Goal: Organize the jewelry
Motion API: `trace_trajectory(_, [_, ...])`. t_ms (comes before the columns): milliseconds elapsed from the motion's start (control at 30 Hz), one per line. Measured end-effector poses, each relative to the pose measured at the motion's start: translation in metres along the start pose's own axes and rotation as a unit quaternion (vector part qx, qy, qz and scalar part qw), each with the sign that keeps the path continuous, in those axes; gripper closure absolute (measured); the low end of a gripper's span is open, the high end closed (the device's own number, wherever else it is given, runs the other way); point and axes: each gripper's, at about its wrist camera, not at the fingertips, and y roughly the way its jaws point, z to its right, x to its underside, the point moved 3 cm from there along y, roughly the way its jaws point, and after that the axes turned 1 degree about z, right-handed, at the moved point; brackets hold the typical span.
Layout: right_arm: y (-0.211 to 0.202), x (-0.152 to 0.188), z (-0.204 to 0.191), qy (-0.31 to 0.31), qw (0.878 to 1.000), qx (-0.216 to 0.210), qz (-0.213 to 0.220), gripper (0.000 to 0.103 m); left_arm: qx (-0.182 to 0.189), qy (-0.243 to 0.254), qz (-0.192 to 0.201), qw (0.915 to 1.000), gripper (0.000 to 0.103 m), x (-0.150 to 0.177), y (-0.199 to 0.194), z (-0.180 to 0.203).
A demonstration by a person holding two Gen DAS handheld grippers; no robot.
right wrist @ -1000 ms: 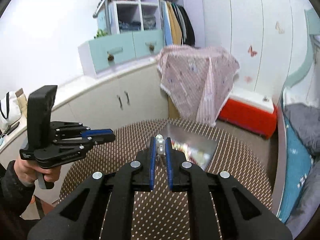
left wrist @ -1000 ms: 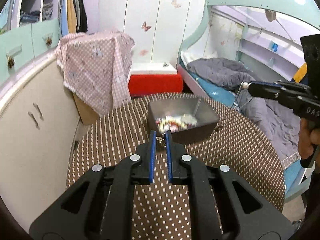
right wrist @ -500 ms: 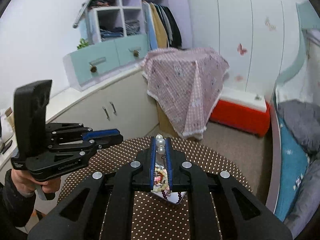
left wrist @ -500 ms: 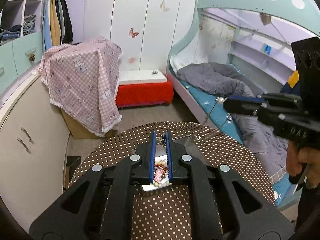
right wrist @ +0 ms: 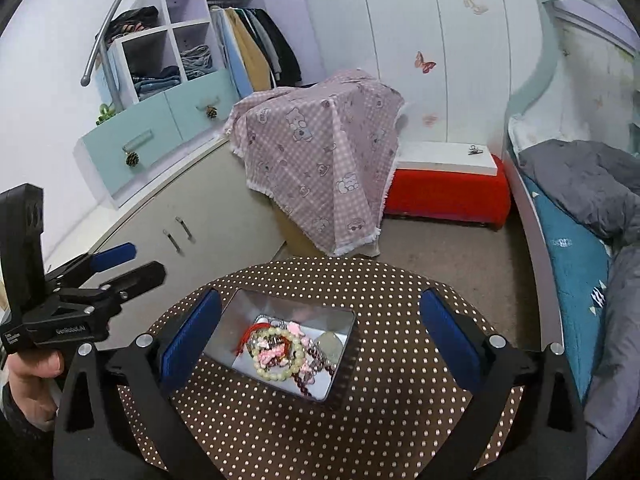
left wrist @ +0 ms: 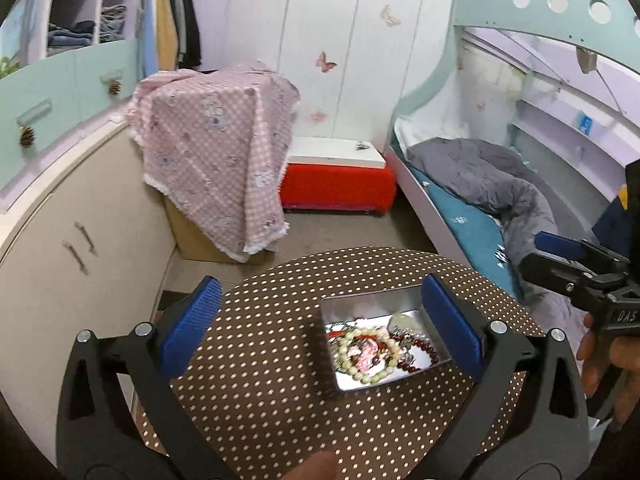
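An open metal tin sits on the round brown dotted table. Inside lie a pale bead bracelet, dark red beads, a red cord and pink pieces. My left gripper hangs above the tin with its jaws opening wide and nothing between the pads. My right gripper hovers over the same tin, its jaws also opening and holding nothing. Each gripper shows in the other's view: the right and the left, each held in a hand.
A pink checked cloth drapes over a box beyond the table. A red bench stands by the wall. The bed runs along the right, and a beige cabinet along the left.
Both grippers were shut on the ends of a necklace strung between them. Now both stand wide open and the jewelry lies in the tin, which both views look down on from closer.
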Motion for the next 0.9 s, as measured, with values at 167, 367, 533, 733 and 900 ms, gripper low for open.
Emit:
trace_trajectory(167, [-0.024,0.009,-0.010,0.003,1.000,0.010,0.015,0.007,-0.029,0.007,0.033,0.9990,0.006,0.010,-0.040,-0.002])
trace_trajectory(367, [-0.065,0.024,-0.035,0.002,0.999,0.016,0.049,0.007,-0.051,0.017,0.068,0.9962,0.006,0.027,-0.091,0.007])
trace_trajectory(533, [-0.104,0.049,-0.060,-0.005,0.997,0.031,0.075,0.007,-0.059,0.011,0.096,0.9935,0.006,0.047,-0.135,0.011])
trace_trajectory(733, [-0.140,0.086,-0.083,-0.008,0.992,0.072,0.098,0.007,-0.064,0.015,0.128,0.9896,0.006,0.078,-0.179,0.020])
trace_trajectory(900, [-0.165,0.116,-0.099,-0.005,0.987,0.106,0.118,0.007,-0.072,0.023,0.147,0.9863,0.006,0.101,-0.210,0.028])
